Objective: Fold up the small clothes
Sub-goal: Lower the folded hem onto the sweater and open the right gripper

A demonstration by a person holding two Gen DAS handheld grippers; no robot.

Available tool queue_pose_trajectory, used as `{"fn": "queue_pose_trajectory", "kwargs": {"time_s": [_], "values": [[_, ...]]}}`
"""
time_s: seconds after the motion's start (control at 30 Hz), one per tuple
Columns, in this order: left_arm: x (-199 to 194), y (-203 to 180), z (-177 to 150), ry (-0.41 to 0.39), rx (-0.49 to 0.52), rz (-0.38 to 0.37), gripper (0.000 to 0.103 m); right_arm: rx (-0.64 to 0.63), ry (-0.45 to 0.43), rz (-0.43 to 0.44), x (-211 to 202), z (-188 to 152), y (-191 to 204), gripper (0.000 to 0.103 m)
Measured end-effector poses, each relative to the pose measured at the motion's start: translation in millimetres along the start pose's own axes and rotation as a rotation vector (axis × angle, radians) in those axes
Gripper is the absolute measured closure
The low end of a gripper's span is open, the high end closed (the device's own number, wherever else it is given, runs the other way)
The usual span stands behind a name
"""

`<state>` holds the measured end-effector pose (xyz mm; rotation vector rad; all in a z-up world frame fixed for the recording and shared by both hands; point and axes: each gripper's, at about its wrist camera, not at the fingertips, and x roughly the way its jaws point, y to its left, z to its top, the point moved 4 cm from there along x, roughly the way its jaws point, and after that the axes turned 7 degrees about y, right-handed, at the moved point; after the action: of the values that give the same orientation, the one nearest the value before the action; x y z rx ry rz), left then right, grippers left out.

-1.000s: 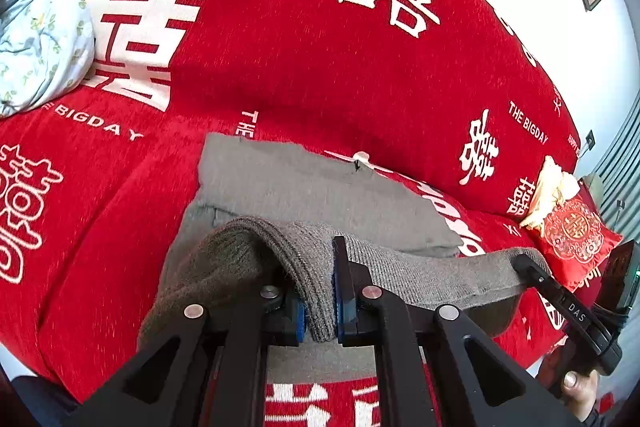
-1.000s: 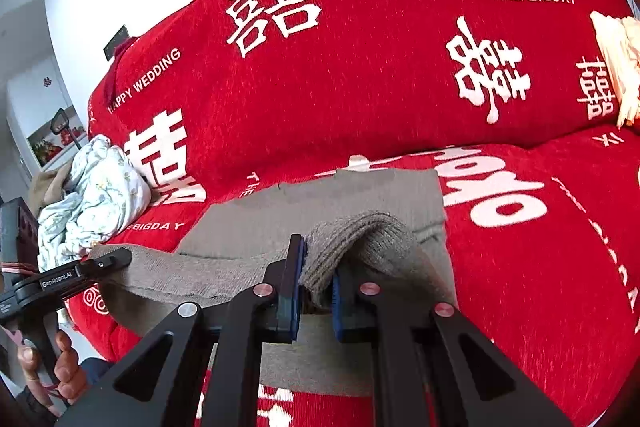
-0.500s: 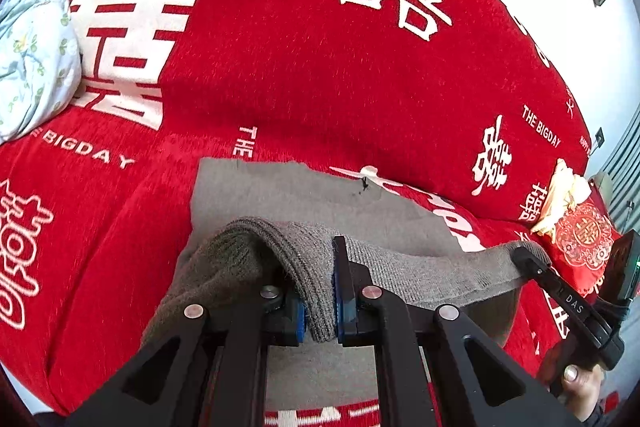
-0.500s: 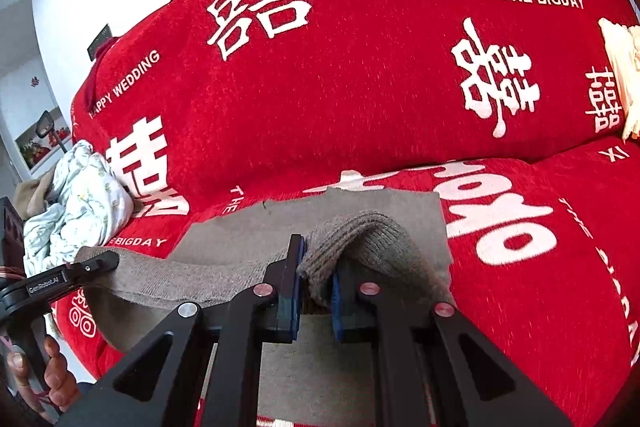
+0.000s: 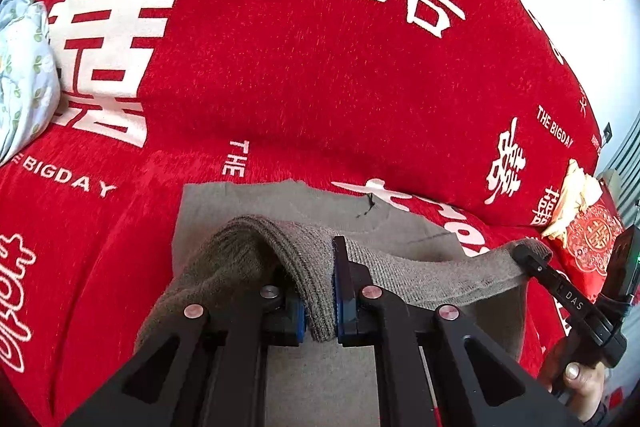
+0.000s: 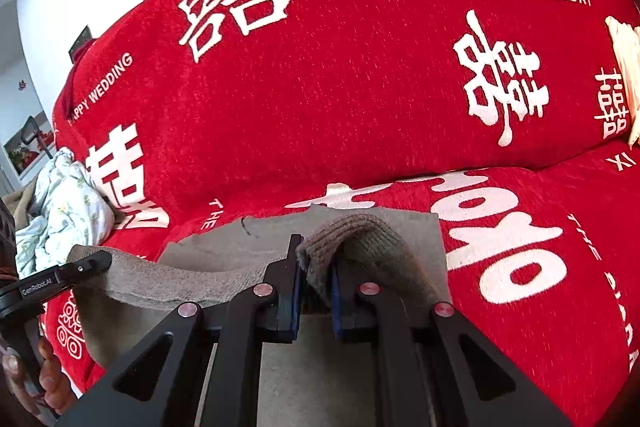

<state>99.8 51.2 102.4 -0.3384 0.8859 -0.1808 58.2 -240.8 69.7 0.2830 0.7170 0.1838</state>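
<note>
A grey knitted garment (image 5: 280,211) lies on the seat of a red sofa (image 5: 280,47). My left gripper (image 5: 318,301) is shut on its ribbed near-left edge and holds it lifted. My right gripper (image 6: 314,287) is shut on the near-right edge (image 6: 360,235), also lifted. The hem (image 5: 420,275) stretches taut between the two grippers above the flat part of the garment (image 6: 352,367). The right gripper shows in the left wrist view (image 5: 528,255), and the left gripper shows in the right wrist view (image 6: 96,261).
A crumpled pale floral cloth (image 5: 20,67) (image 6: 64,211) lies at the sofa's left end. A cream cloth (image 5: 576,195) and a red embroidered cushion (image 5: 592,247) lie at the right end. The sofa backrest (image 6: 360,47) rises just behind the garment.
Both grippers have carried the held hem forward toward the backrest, over the flat part of the garment. The far edge now sits closer to the fingers.
</note>
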Motion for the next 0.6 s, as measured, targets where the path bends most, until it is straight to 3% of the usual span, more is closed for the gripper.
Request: {"fn": "queue_pose_trajectory", "kwargs": {"time_s": [0.23, 0.33, 0.43, 0.53, 0.6], "values": [[21, 0, 16, 0.016, -0.001, 0.0, 0.092, -0.003, 0.002, -0.02, 14, 20, -4, 0.093], [41, 4, 17, 0.046, 0.004, 0.029, 0.092, -0.016, 0.057, -0.049, 34, 20, -8, 0.093], [54, 14, 15, 0.079, -0.031, 0.023, 0.092, 0.006, 0.153, 0.001, 54, 13, -18, 0.092], [60, 22, 14, 0.086, -0.043, 0.024, 0.092, 0.023, 0.194, -0.022, 66, 9, -34, 0.076], [62, 23, 14, 0.087, -0.035, 0.026, 0.092, 0.013, 0.198, -0.056, 75, 10, -42, 0.051]]}}
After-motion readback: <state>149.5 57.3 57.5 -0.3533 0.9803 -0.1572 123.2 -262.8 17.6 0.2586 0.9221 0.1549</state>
